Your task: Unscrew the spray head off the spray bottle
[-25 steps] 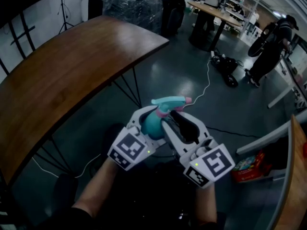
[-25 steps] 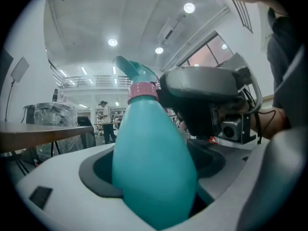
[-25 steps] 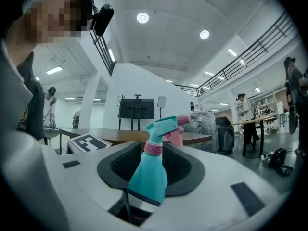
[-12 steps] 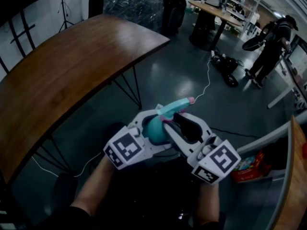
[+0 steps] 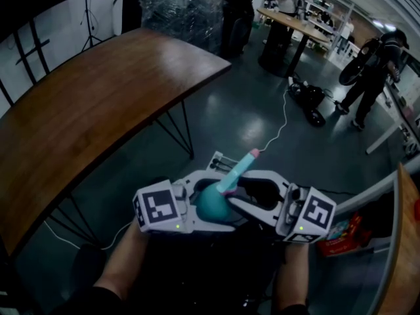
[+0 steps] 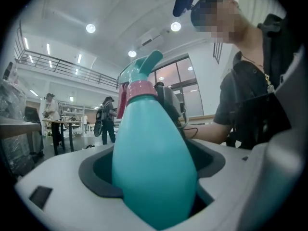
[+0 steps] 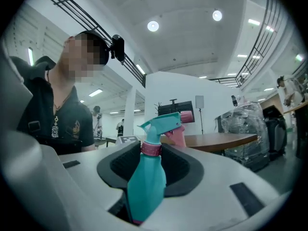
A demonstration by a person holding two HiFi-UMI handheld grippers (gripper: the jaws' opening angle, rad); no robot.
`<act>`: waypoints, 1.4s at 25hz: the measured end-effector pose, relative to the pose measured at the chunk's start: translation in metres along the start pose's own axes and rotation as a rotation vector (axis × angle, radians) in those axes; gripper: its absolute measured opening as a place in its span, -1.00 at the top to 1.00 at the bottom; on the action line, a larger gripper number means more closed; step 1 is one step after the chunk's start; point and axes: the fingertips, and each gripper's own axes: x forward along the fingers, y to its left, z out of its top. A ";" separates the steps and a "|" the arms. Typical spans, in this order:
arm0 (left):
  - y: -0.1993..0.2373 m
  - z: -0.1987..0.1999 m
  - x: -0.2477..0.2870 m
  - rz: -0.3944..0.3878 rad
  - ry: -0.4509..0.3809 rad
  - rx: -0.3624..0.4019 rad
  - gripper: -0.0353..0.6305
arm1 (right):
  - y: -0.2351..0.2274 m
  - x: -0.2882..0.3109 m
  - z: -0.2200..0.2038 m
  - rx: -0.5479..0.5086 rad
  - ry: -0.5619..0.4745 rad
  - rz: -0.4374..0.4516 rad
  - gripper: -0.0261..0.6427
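I hold a teal spray bottle (image 5: 211, 203) in mid-air above the floor, between both grippers. Its teal spray head (image 5: 239, 166) with a pink nozzle tip points up and to the right. My left gripper (image 5: 209, 201) comes in from the left and is shut on the bottle's fat body (image 6: 154, 162), which fills its jaws. My right gripper (image 5: 233, 192) comes in from the right and is shut on the bottle (image 7: 147, 186). The pink collar (image 7: 150, 149) and head (image 7: 163, 121) stick out past its pads.
A long curved wooden table (image 5: 85, 110) on thin black legs runs along the left. A white cable (image 5: 279, 126) lies on the grey floor. A light desk edge (image 5: 400, 241) and a coloured box (image 5: 338, 231) are at the right. A person (image 5: 374, 77) stands far off.
Both grippers have swung round until they face each other across the bottle. The spray head has turned from pointing right to pointing up-right, and the bottle sits lower in the head view.
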 end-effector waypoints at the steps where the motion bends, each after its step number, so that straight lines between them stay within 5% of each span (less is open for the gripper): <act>1: -0.004 0.000 0.000 -0.017 -0.007 -0.001 -0.37 | 0.002 -0.001 -0.001 -0.001 0.001 0.020 0.49; 7: 0.015 0.002 -0.001 0.083 -0.050 -0.037 -0.37 | -0.001 -0.001 0.000 -0.014 -0.002 -0.041 0.40; 17: 0.074 -0.018 -0.011 0.486 0.047 -0.039 -0.37 | -0.037 0.004 -0.008 0.042 0.006 -0.431 0.40; 23: 0.076 -0.028 -0.004 0.525 0.118 -0.024 -0.37 | -0.048 0.012 -0.014 0.065 0.040 -0.545 0.40; 35: 0.070 -0.024 -0.006 0.506 0.151 0.006 -0.37 | -0.045 0.021 -0.012 0.014 0.077 -0.520 0.49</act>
